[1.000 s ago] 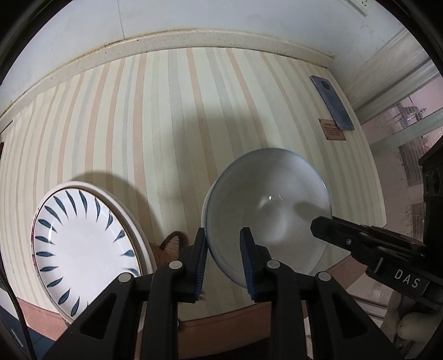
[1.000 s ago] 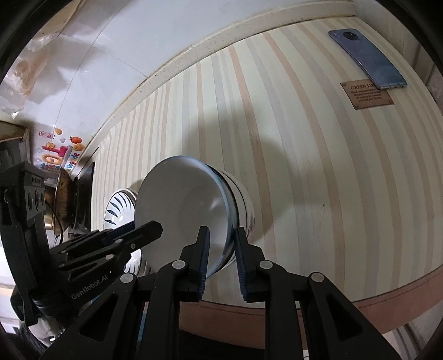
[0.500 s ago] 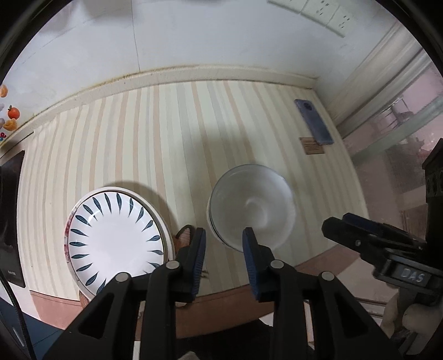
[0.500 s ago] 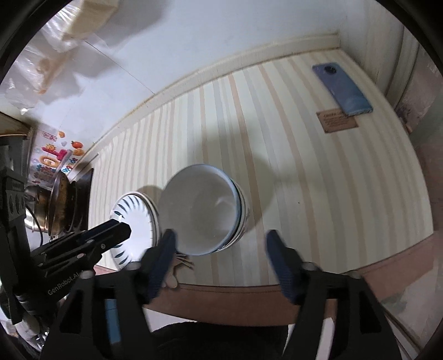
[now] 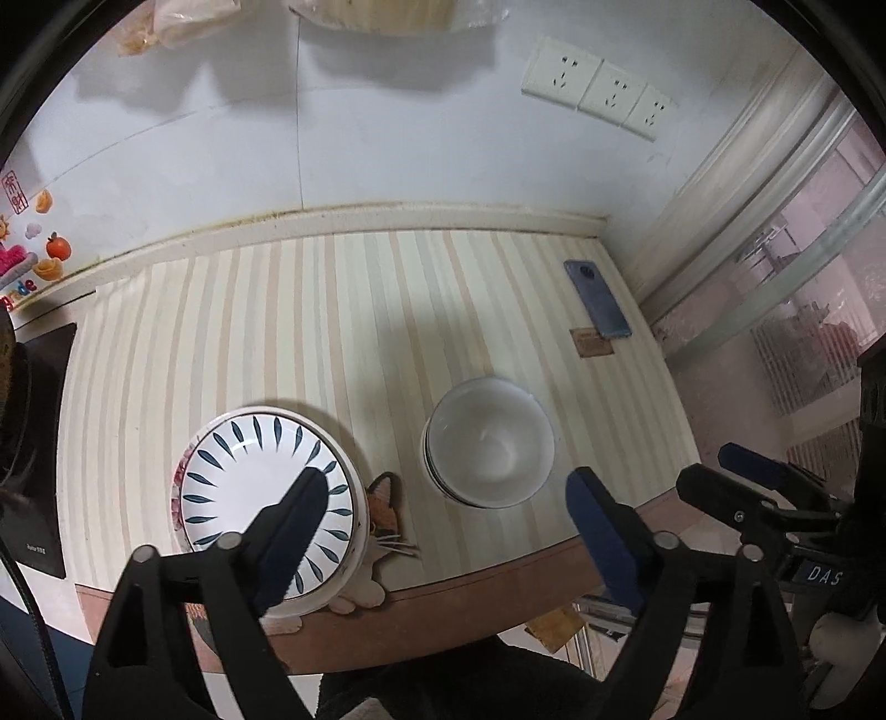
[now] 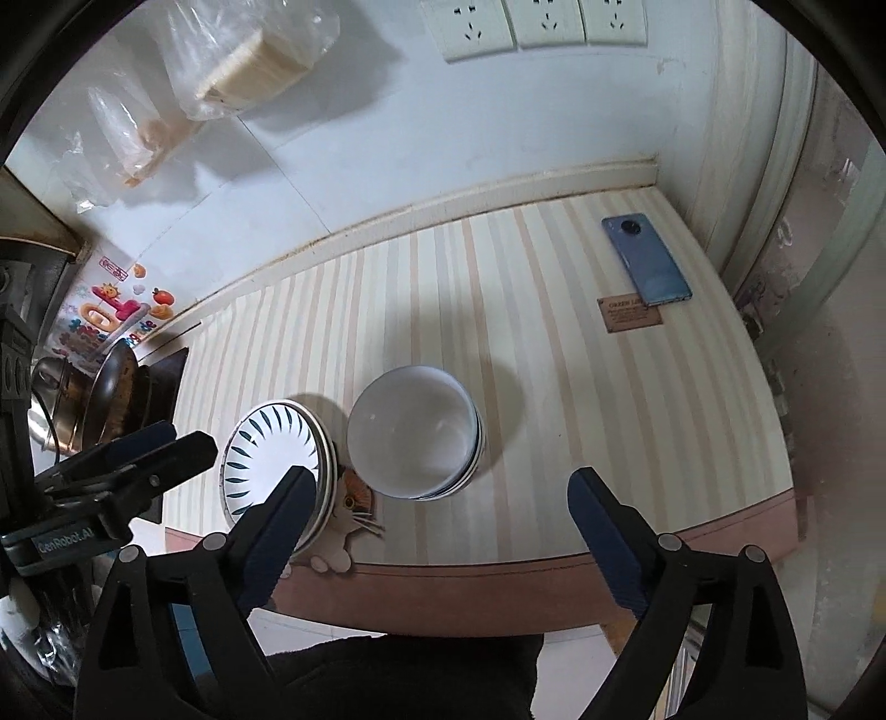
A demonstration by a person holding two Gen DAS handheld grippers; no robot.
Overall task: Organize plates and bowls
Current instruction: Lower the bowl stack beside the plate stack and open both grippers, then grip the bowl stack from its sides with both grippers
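Observation:
A stack of white bowls (image 5: 490,443) sits near the front edge of the striped table (image 5: 332,332); it also shows in the right wrist view (image 6: 412,432). Left of it lies a stack of plates, the top one white with dark blue leaf marks (image 5: 266,487), also in the right wrist view (image 6: 274,451). My left gripper (image 5: 443,498) is open and empty, raised above and in front of the dishes. My right gripper (image 6: 440,498) is open and empty, also pulled back over the table's front edge. Neither touches a dish.
A blue phone (image 5: 597,299) and a small brown card (image 5: 592,344) lie at the table's far right corner. A cat-shaped mat (image 5: 382,509) peeks out between the stacks. A black stove with pans (image 6: 111,399) stands at the left. Wall sockets (image 6: 531,22) and hanging bags (image 6: 249,61) are above.
Both grippers let go of the bowl, opened wide and pulled up and back from the table. The bowl now rests on the bowl stack.

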